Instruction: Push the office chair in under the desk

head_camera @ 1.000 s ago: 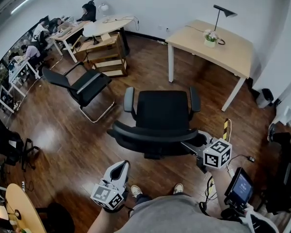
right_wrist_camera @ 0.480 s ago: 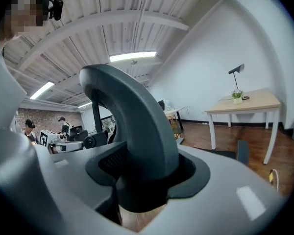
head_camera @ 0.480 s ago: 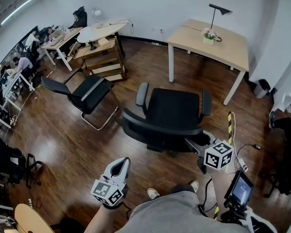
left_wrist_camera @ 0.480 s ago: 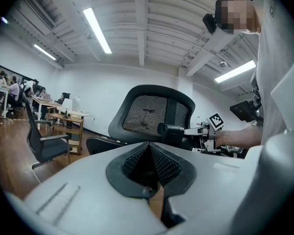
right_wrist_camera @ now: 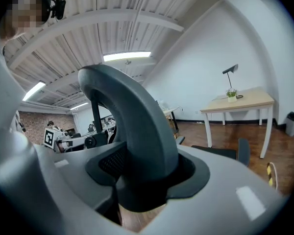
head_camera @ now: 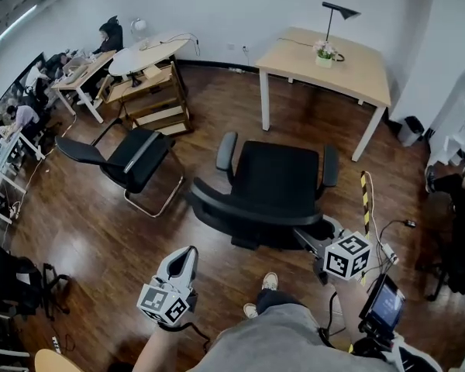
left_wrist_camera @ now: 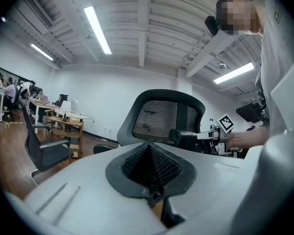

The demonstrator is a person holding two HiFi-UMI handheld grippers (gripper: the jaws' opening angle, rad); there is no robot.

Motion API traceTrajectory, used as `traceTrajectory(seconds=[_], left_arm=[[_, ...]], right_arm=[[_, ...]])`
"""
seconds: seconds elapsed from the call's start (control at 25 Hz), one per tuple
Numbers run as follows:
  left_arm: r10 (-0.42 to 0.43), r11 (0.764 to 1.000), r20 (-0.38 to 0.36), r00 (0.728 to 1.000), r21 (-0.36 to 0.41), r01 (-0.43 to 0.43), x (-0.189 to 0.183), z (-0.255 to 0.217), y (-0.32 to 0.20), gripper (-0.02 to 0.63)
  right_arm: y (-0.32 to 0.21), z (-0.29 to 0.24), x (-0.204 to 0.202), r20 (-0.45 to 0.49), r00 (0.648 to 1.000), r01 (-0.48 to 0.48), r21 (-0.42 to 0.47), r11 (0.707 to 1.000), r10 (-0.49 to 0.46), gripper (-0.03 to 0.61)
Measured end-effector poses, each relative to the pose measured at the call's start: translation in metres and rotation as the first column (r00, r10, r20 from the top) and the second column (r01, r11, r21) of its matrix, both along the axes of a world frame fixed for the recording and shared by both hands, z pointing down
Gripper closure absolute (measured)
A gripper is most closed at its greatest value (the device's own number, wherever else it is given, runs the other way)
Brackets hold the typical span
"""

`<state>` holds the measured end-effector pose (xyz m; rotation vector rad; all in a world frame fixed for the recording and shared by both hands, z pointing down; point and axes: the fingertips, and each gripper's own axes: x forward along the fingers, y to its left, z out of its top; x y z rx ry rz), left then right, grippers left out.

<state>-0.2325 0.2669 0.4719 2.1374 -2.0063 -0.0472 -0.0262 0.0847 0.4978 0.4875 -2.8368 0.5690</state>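
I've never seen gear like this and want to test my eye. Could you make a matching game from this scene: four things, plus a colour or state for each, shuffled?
1 office chair
2 desk
3 left gripper
4 right gripper

A jaws shut, empty
B light wood top
C clamped on the backrest
D black, not yet under the desk

Pairs: 1-D, 2-B, 3-A, 4-C

Glossy wood floor [head_camera: 101,239], matt mesh-backed office chair [head_camera: 275,180].
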Motion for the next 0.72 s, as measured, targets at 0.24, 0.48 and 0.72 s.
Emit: traceTrajectory(seconds=[0.24, 0.48, 0.72], left_arm=[[0.025, 1.000, 0.028, 0.999, 0.009, -0.025, -0.045, -0.011, -0.032, 0.611], [0.126, 0.990, 0.064, 0.990, 0.057, -0.130, -0.077, -0.020, -0.074, 0.611], [0.328, 0.942, 0.032, 0.944, 0.058, -0.330, -0.088, -0.033, -0.112, 0.611]], right_arm=[[0.010, 0.002, -0.008, 0.005, 1.000, -0.017, -0.016, 1.000, 0.017, 0.336], [0.013, 0.004, -0.014, 0.014, 0.999, -0.030, -0.016, 0.999, 0.030, 0.337], [0.002, 0.003, -0.006, 0.016, 0.999, -0.030, -0.025, 0.999, 0.030, 0.339]])
